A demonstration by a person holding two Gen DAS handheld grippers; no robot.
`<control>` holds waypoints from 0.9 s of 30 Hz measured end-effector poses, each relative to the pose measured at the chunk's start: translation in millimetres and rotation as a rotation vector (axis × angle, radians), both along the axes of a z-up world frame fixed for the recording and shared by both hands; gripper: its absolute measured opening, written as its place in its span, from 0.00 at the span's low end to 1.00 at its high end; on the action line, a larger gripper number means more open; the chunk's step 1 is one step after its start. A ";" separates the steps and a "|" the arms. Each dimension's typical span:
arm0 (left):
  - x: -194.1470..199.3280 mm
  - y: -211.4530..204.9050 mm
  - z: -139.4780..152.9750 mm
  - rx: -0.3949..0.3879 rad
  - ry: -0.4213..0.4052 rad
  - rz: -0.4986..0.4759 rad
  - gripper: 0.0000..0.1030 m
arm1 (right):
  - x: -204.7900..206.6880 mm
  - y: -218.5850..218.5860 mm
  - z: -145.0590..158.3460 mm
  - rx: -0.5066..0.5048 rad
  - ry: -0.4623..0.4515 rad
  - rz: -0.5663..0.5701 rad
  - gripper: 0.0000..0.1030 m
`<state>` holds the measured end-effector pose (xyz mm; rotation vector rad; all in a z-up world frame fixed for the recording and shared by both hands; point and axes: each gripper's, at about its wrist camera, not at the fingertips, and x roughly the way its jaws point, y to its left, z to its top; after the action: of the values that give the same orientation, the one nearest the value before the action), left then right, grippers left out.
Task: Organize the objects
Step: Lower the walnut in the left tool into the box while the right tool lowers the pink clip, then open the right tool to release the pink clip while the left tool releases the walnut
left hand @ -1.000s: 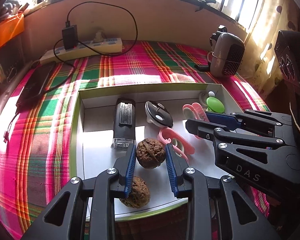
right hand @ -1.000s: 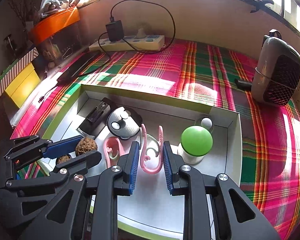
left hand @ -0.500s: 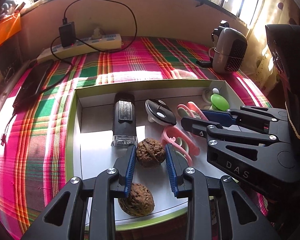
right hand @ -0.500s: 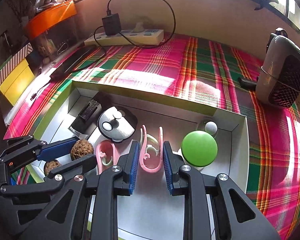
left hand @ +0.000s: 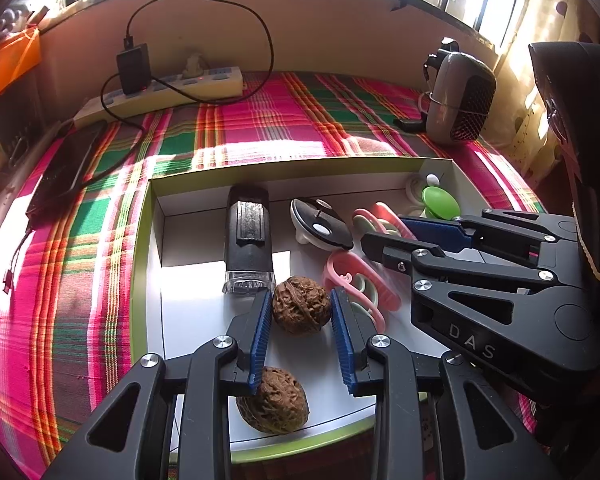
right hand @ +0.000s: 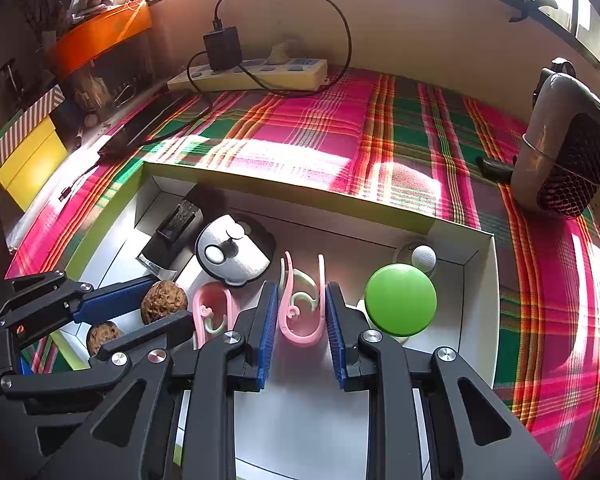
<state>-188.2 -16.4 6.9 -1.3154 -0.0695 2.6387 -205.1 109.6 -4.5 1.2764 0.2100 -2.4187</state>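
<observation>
Two walnuts show in my left wrist view. My left tongs (left hand: 301, 320) hold the upper walnut (left hand: 300, 305) between their blue pads, set narrow around it, and it looks lifted just off the floor of the shallow white box (left hand: 196, 312). Just below the left pad, near the box's front rim, lies the second walnut (left hand: 274, 400). Ahead of the tongs and slightly left lies a black rectangular gadget (left hand: 247, 240), beside it a round black-and-white item (left hand: 320, 230). Right of the tongs sits a pink hook clip (left hand: 356, 280), and further right my right tongs (left hand: 396, 236) reach into the box. Beyond them stands a green-topped piece (left hand: 440, 202). A plaid cloth (left hand: 260, 128) covers the desk.

From the right wrist view, my right tongs (right hand: 302, 312) are closed narrowly on another pink hook clip (right hand: 302, 300), its prongs pointing away from me. Immediately right of the tongs stands the green-topped piece (right hand: 400, 299); to their left lies the first pink clip (right hand: 212, 312), then the left tongs (right hand: 156, 314) with the walnut (right hand: 164, 301) between their fingers.
</observation>
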 end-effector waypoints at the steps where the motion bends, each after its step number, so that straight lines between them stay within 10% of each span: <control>1: 0.0 0.0 0.0 0.001 0.000 0.001 0.27 | -0.1 0.1 -0.1 0.000 0.000 0.000 0.24; 27: 3.6 -0.1 1.2 0.006 0.011 -0.008 0.32 | 3.5 9.7 4.7 -0.052 -0.002 -0.042 0.37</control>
<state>-184.6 -16.5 8.1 -1.2972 -0.0699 2.6368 -201.6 119.3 0.1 1.2726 0.1192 -2.4416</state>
